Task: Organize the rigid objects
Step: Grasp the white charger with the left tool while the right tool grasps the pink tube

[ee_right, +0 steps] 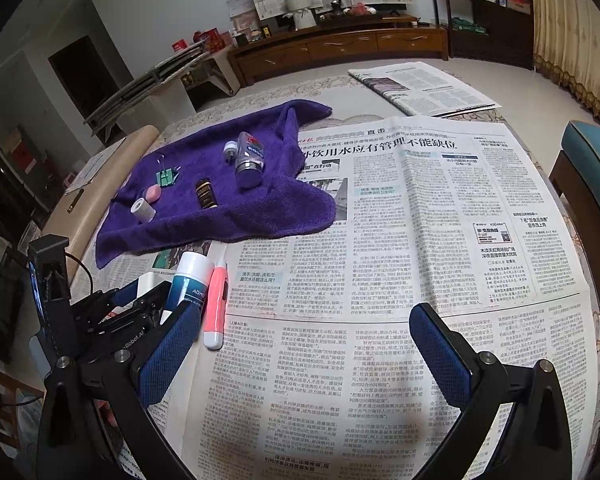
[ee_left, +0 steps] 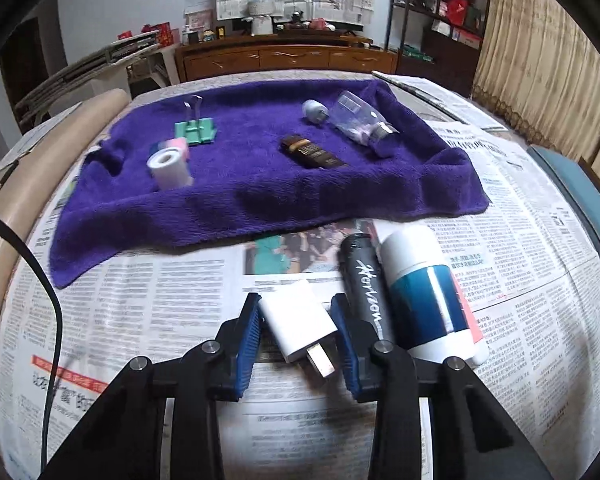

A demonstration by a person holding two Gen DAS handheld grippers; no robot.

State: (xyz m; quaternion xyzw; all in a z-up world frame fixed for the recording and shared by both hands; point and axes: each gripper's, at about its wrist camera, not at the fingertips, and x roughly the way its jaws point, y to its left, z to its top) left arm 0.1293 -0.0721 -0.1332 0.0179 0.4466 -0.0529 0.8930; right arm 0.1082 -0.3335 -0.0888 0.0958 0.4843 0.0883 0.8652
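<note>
My left gripper point(ee_left: 296, 324) has its blue pads on either side of a white plug adapter point(ee_left: 298, 320) that lies on the newspaper; a small gap shows on the right side. Right beside it lie a black tube point(ee_left: 366, 280) and a white-and-blue bottle point(ee_left: 424, 292). A pink-and-white pen-like item point(ee_right: 217, 304) lies next to the bottle point(ee_right: 188, 280) in the right wrist view. My right gripper point(ee_right: 304, 344) is wide open and empty above the newspaper. On the purple towel point(ee_left: 260, 184) lie a tape roll point(ee_left: 168, 168), a green binder clip point(ee_left: 196, 128), a brown bottle point(ee_left: 312, 152), a clear bottle point(ee_left: 360, 120) and a small white plug point(ee_left: 314, 110).
Newspaper point(ee_right: 400, 240) covers the round table. A beige chair back point(ee_left: 4, 216) stands at the left, a blue chair point(ee_right: 596, 168) at the right. A black cable point(ee_left: 48, 292) hangs at the left. A wooden cabinet point(ee_left: 284, 58) stands behind the table.
</note>
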